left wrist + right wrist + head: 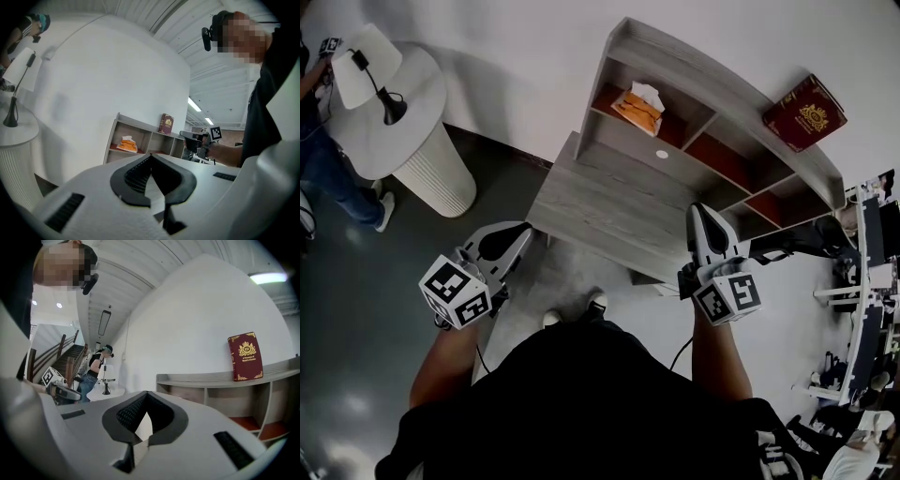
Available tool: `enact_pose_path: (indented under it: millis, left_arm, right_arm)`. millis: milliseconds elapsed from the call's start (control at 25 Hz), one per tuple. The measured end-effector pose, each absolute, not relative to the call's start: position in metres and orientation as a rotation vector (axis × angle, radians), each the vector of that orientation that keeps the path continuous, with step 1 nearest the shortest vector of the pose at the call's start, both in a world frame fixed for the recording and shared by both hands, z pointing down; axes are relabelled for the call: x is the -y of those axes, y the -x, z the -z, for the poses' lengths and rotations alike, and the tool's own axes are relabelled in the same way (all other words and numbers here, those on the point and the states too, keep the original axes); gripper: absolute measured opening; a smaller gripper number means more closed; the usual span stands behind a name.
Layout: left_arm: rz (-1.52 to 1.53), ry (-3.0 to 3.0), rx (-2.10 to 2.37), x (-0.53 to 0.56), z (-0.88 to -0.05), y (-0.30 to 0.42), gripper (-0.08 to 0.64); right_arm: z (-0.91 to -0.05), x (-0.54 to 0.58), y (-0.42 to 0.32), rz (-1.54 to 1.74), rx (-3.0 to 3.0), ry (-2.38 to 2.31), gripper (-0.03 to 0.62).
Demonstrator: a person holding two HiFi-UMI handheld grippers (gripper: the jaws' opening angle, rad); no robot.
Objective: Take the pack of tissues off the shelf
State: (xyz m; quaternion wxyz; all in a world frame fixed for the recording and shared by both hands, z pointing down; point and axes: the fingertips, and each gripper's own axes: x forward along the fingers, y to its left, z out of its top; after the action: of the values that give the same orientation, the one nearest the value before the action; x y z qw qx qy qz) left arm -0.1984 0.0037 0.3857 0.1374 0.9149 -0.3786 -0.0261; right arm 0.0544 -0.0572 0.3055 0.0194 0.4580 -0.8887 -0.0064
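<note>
The orange pack of tissues (637, 106) with a white tissue sticking out lies in the left compartment of the grey wooden shelf (712, 70). It also shows small in the left gripper view (127, 144). My left gripper (517, 232) is held low, off the desk's front left corner, shut and empty (151, 157). Over the desk's front right edge my right gripper (701, 210) is likewise shut with nothing in it (146, 394). Both are well short of the shelf. The tissue pack is hidden in the right gripper view.
A dark red book stands on top of the shelf (803, 112) (245, 356). The grey desk top (609, 202) lies below the compartments. A white round fluted table with a lamp (403, 122) stands at the left, a person beside it (323, 159). Furniture crowds the right edge (862, 300).
</note>
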Motion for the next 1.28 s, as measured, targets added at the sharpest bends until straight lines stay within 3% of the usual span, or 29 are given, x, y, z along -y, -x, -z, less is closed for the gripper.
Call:
enact_pose_path:
  millis: [600,1280]
  left_arm:
    - [0.004,-2.614,1.222,0.046,-0.375,0.185,0.017]
    - [-0.061,-2.598,1.299,0.147,-0.361,0.108,0.017]
  right_arm:
    - [-0.314,0.141,-0.065,-0.007,2.829,-1.338,0.008]
    - [-0.309,0.233,-0.109,-0.013,2.947,-1.137,0.008]
